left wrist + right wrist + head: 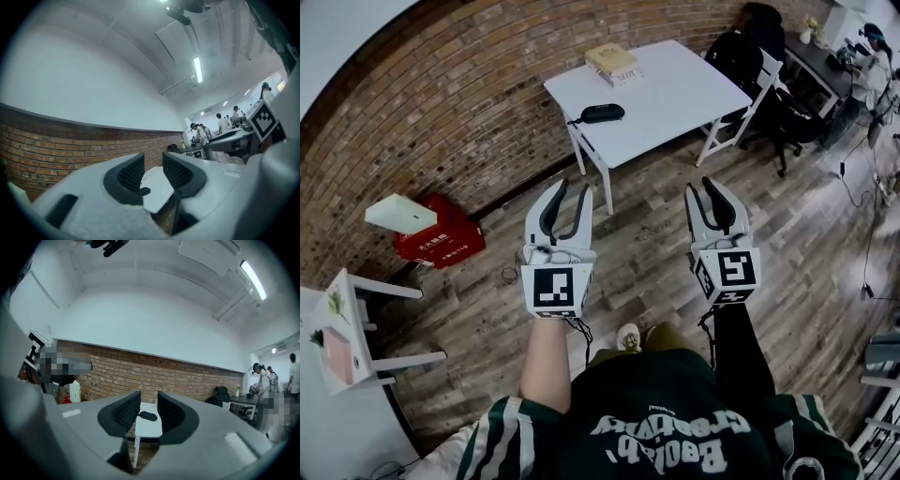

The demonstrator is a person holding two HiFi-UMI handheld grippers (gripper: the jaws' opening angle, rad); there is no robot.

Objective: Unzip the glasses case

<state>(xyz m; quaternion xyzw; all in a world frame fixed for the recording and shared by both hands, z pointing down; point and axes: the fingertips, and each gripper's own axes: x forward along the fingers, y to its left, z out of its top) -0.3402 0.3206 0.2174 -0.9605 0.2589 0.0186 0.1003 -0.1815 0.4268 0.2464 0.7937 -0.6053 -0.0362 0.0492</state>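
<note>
The black glasses case lies zipped near the left edge of a white table, well ahead of me across the wooden floor. I hold both grippers level at chest height, far short of the table. My left gripper is open with nothing between its jaws; in the left gripper view the case shows small beyond the gap. My right gripper is also open and empty; the right gripper view frames the case on the table between its jaws.
A stack of books sits at the table's far side. A white chair and a black bag stand to its right. A red crate with a white box rests by the brick wall. People work at desks far right.
</note>
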